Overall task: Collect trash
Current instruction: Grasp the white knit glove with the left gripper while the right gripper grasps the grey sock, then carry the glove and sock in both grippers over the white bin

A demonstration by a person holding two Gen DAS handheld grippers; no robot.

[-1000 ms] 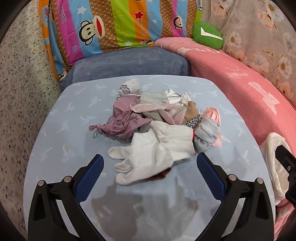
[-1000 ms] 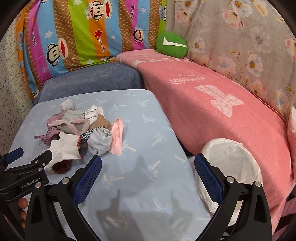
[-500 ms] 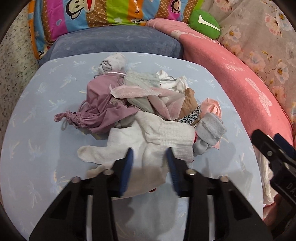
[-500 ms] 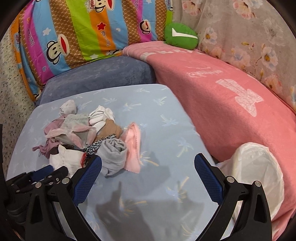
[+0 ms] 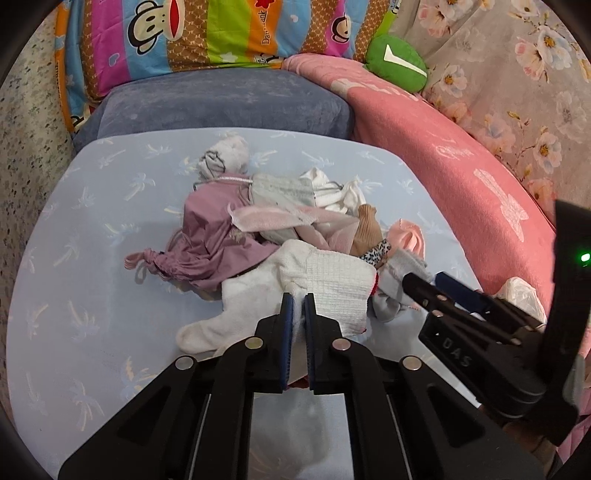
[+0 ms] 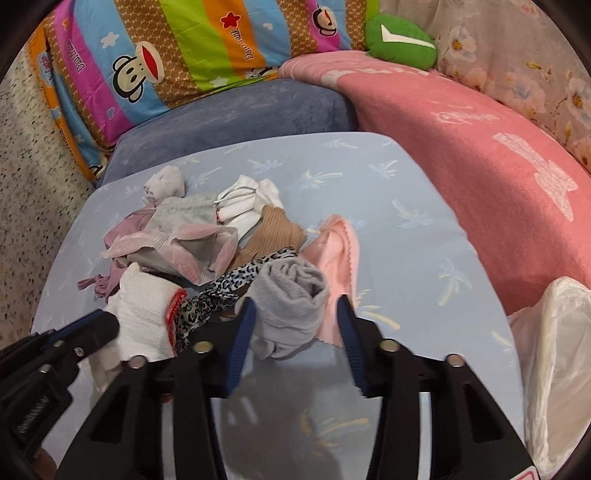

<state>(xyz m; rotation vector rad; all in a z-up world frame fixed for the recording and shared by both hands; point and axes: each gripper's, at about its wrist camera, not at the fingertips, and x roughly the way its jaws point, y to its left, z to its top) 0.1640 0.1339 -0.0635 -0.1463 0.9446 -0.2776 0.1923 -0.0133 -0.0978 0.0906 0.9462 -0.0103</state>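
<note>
Tongs, left [image 5: 298, 301]: pressed together on the cuff of a white knit glove [image 5: 295, 291], pinching its fabric at the near edge of the heap. Tongs, right [image 6: 297, 321]: spread, one pad on each side of a rolled grey sock [image 6: 291, 299]; whether the pads touch it cannot be told. Grey sock lies on the light blue palm-print tabletop [image 6: 406, 258], just beside a pink cloth [image 6: 338, 247] and a leopard-print strip [image 6: 236, 282]. Glove's red-trimmed cuff edge touches the leopard strip. Behind these, middle of the heap: tan ribbed piece [image 6: 273, 232], grey and pink fleecy piece [image 5: 280, 214], mauve drawstring garment [image 5: 214, 236] spread toward the left. Farther: white bundled cloth [image 6: 245, 205], small pale balled sock [image 5: 225, 157] at the heap's far end. White plastic bag [image 6: 557, 365]: off the tabletop's right edge, against a pink blanket [image 6: 480, 147]. Beyond the tabletop: blue-grey cushion [image 5: 221, 99], striped monkey-print bedding [image 5: 192, 33], green plush item [image 5: 397, 62], floral cloth [image 5: 517, 74] at far right
</note>
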